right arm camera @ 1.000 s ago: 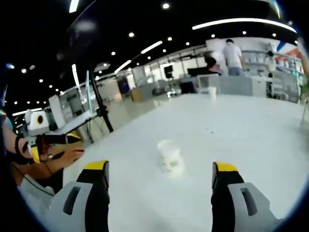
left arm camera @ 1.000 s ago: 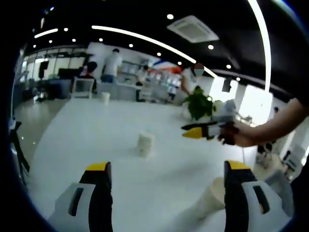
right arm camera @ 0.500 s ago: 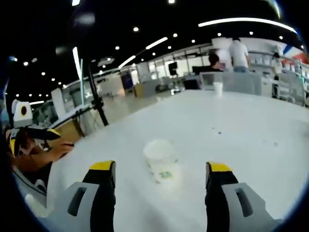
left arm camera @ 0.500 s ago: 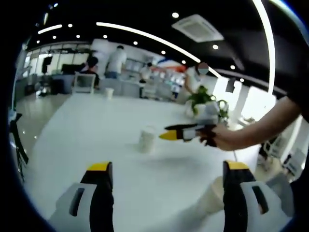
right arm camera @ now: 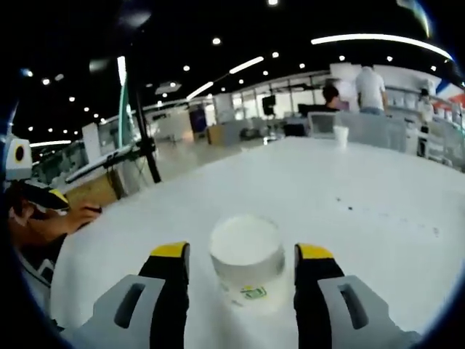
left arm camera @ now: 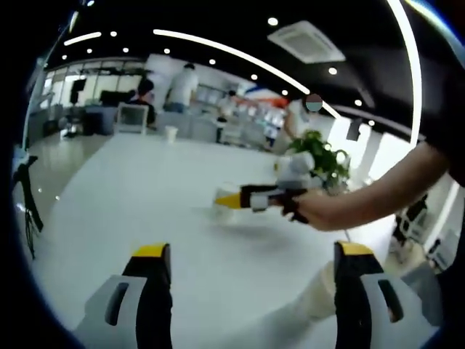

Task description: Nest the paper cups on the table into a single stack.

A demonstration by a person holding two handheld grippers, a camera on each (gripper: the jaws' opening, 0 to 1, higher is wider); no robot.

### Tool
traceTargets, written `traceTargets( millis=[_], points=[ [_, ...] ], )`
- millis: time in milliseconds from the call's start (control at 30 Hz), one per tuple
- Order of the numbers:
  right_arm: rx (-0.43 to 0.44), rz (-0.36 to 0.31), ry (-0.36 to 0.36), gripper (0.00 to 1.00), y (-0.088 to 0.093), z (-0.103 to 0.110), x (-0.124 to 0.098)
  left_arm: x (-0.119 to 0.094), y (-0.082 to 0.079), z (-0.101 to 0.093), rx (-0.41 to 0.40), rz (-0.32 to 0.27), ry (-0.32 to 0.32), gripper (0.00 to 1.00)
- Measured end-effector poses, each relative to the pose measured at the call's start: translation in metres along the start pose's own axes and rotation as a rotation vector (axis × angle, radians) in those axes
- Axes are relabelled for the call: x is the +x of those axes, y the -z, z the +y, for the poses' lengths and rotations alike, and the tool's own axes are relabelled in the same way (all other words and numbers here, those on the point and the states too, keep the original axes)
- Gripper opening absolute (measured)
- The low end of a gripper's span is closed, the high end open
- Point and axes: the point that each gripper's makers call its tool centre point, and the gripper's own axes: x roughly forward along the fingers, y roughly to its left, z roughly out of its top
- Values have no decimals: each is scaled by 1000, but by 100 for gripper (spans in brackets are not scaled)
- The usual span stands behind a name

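White table (right arm camera: 378, 218), paper cup (right arm camera: 247, 258) between right gripper (right arm camera: 240, 254) jaws

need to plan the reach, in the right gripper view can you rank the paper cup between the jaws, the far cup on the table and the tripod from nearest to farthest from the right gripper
1. Paper cup: standing between the jaws of the right gripper, on the white table.
2. Tripod: off the table's left edge, standing on the floor.
3. Far cup: small, at the table's far end, right of centre, near the people standing there.
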Motion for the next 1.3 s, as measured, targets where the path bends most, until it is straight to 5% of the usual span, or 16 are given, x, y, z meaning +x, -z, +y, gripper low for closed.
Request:
traceTargets(
  millis=[200, 600, 867, 1300],
  points=[
    [1, 2, -21, 40, 1, -4, 7, -2, 1, 2, -6, 10, -12, 92],
    [14, -8, -63, 37, -3, 0, -7, -2, 2, -3, 4, 13, -4, 90],
    [83, -43, -56, 36, -22, 5, -41, 1, -15, -20, 23, -11, 31, 91],
    [125, -132, -52, 36, -60, 36, -128, 0, -35, -56, 57, -47, 123, 89]
  ],
)
